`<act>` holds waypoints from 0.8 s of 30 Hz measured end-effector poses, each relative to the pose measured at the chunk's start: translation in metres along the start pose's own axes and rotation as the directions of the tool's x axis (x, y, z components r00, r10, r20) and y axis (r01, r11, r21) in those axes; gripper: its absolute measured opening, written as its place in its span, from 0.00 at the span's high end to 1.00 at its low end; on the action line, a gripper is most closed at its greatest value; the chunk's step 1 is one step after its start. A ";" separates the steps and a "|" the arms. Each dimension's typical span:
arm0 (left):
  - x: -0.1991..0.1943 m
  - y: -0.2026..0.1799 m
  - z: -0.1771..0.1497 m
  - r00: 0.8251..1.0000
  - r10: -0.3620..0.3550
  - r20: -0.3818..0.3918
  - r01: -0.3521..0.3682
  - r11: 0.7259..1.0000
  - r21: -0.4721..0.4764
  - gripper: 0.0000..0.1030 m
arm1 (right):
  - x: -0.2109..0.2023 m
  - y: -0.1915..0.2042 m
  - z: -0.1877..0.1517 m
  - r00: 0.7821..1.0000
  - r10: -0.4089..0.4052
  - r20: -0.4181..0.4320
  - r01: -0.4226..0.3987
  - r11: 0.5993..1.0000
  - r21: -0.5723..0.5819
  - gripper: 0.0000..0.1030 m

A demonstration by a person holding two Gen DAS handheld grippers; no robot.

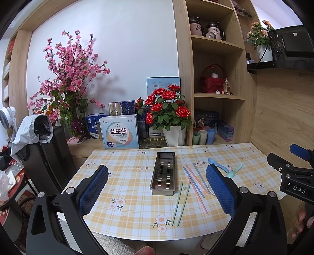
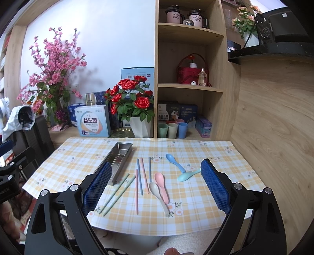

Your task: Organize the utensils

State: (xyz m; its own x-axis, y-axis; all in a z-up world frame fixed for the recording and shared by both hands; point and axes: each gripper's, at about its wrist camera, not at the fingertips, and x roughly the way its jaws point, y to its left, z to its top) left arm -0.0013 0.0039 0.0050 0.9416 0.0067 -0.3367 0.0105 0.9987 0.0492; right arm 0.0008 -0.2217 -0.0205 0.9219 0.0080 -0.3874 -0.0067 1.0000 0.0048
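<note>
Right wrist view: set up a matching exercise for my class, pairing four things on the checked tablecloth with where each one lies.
Things
1. metal tray
2. blue spoon
3. green chopsticks
4. pink spoon

Places
A. far right of the utensils, its bowl pointing to the shelves
B. left of all the utensils, empty
C. side by side at the tray's near end
D. beside the beige spoon, near the middle

Pairs: 1-B, 2-A, 3-C, 4-D

Home dining nook — checked tablecloth (image 2: 196, 200), wooden shelves (image 2: 190, 33) with mugs (image 2: 173, 14), potted roses (image 2: 135, 98) — domestic clutter.
</note>
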 end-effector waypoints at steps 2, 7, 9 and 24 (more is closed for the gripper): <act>0.000 0.001 0.000 1.000 0.000 0.000 0.000 1.000 -0.001 0.05 | 0.000 0.000 0.000 1.000 0.000 -0.001 0.000 1.000 0.000 0.13; 0.000 0.001 0.000 1.000 -0.001 0.000 0.001 1.000 0.000 0.05 | 0.001 -0.001 0.000 1.000 0.000 -0.002 0.000 1.000 0.001 0.13; 0.000 0.001 0.000 1.000 -0.003 -0.001 0.003 1.000 -0.004 0.05 | 0.001 -0.001 0.000 1.000 0.000 -0.004 0.000 1.000 0.002 0.13; 0.010 0.019 0.009 0.995 -0.101 -0.003 0.101 0.994 -0.037 0.05 | 0.012 -0.006 0.007 0.998 0.053 -0.034 -0.053 0.998 0.021 0.13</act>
State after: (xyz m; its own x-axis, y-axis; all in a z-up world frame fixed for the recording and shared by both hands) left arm 0.0113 0.0224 0.0112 0.9346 -0.0939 -0.3432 0.0928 0.9955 -0.0195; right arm 0.0150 -0.2277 -0.0189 0.9065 0.0615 -0.4176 -0.0471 0.9979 0.0447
